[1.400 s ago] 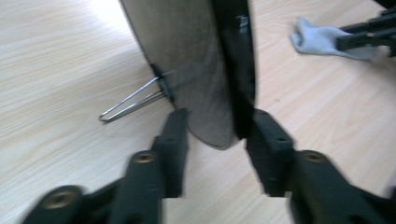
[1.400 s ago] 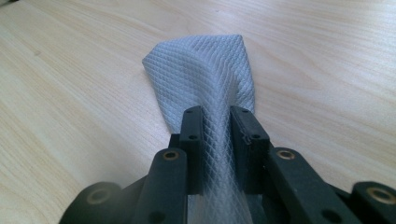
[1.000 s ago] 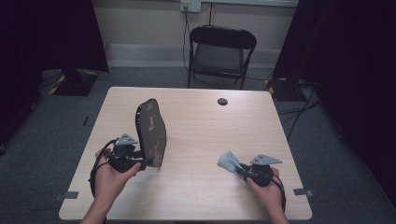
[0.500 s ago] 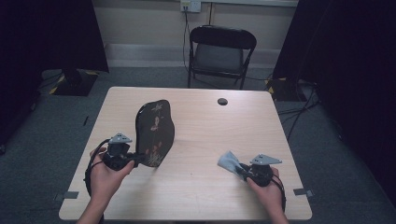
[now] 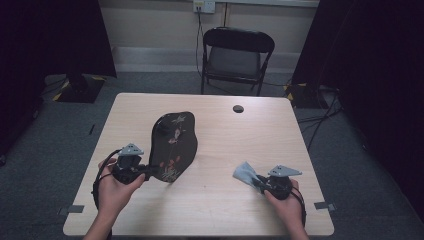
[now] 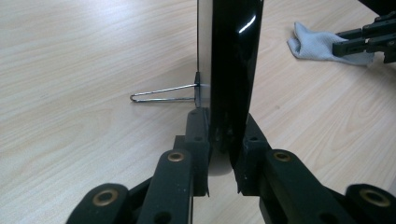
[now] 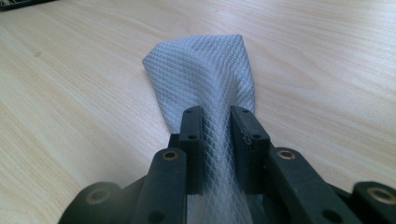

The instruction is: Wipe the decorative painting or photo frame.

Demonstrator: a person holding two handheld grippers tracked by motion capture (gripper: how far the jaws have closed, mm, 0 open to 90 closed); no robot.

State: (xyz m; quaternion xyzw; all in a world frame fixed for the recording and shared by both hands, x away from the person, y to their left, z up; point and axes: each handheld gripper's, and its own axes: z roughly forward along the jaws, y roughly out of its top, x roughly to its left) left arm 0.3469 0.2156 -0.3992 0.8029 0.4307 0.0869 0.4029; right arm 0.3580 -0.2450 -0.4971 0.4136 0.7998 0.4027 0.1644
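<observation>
Plaque held on edge, cloth waiting to its right

The left tongs [image 5: 148, 171] pinch the black plaque's [image 5: 173, 146] lower edge, its long axis running away across the surface [image 5: 260, 135]; the right tongs [image 5: 260, 183] grip a grey cloth [image 5: 245, 173], well apart to its right.

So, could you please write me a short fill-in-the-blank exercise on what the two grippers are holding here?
1. The left gripper is shut on the edge of a black ____ painted with flowers.
2. The right gripper is shut on a pale grey ____ that lies on the wooden table.
3. In the left gripper view, a thin ____ stand sticks out from the back of the black piece.
4. Beyond the table stands a black folding ____.

Missing words: plaque; cloth; wire; chair
</observation>
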